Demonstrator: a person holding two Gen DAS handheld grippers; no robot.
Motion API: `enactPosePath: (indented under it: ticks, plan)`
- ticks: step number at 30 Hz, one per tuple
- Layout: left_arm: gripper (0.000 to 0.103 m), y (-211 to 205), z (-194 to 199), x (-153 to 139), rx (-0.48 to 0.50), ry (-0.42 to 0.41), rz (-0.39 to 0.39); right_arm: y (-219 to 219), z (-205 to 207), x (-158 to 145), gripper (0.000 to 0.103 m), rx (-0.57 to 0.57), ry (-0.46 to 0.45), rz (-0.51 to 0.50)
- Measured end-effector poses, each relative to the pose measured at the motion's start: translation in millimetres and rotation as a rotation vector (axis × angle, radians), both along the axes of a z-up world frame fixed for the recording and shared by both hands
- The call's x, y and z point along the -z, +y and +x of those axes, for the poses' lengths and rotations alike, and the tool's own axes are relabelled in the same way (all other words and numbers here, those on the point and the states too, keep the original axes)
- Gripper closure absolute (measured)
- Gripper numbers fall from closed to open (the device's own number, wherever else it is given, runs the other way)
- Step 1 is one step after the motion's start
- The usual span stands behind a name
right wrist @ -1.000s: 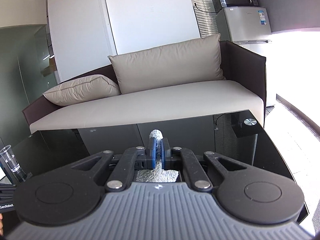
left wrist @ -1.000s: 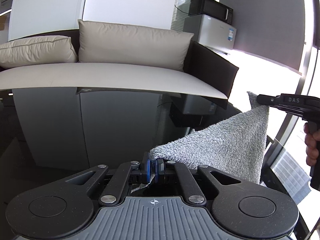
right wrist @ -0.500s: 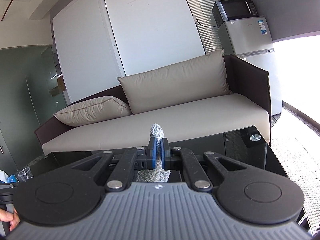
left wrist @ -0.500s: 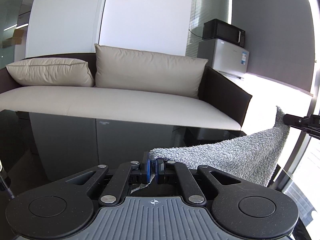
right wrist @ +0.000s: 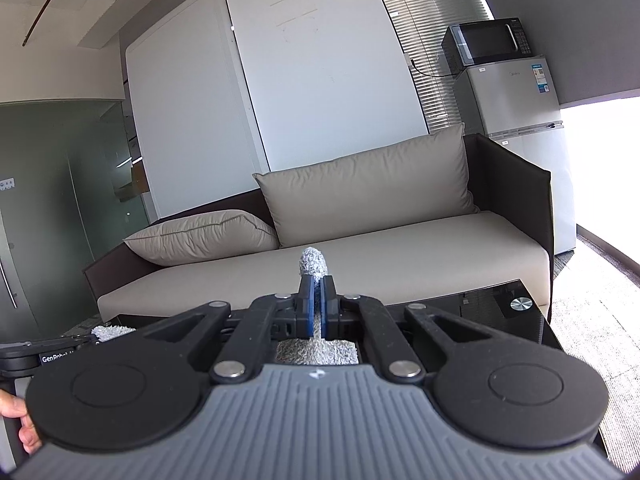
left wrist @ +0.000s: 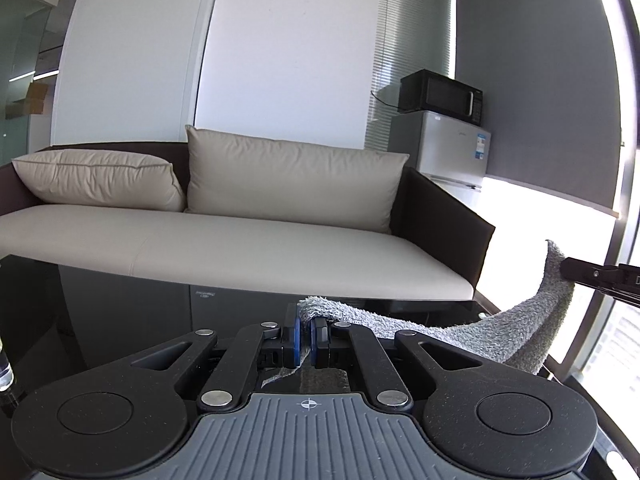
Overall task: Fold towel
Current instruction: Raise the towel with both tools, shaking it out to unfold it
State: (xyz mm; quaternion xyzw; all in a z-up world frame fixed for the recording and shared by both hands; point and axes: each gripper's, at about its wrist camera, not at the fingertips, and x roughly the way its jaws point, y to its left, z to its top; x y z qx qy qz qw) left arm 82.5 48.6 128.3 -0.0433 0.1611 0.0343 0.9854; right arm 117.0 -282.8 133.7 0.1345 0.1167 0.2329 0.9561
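Towel [left wrist: 460, 330]: corners held clamped in left gripper [left wrist: 305, 338] and right gripper [right wrist: 319, 306] jaws, lifted above tabletop [left wrist: 120, 312]; fold-over judged next.

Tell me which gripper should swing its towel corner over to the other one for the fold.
Probably the right gripper. It holds its corner of the grey towel higher, off the black table, so it looks freer to swing. The left gripper is also clamped on, lower down.

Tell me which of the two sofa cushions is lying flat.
The left cushion, at the sofa's left end, lies flat on the seat. The larger cushion beside it stands upright against the backrest.
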Motion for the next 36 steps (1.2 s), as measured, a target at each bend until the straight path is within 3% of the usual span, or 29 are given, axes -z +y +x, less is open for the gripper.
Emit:
enactPosePath:
  ticks: [14, 27, 36]
  plan:
    - [0.099, -19.4, -35.5, -35.7, -0.038, -0.083, 0.074, -0.3, -28.3, -31.1, 0.101, 0.007, -0.029, -0.038]
    - [0.099, -28.7, -58.6, -33.0, -0.065, -0.04, 0.066, -0.8, -67.3, -37.8, 0.101, 0.022, 0.011, -0.077]
    - [0.099, -36.2, -78.6, -39.7, -0.062, -0.057, 0.082, 6.8, -95.2, -52.1, 0.101, 0.03, -0.012, -0.107]
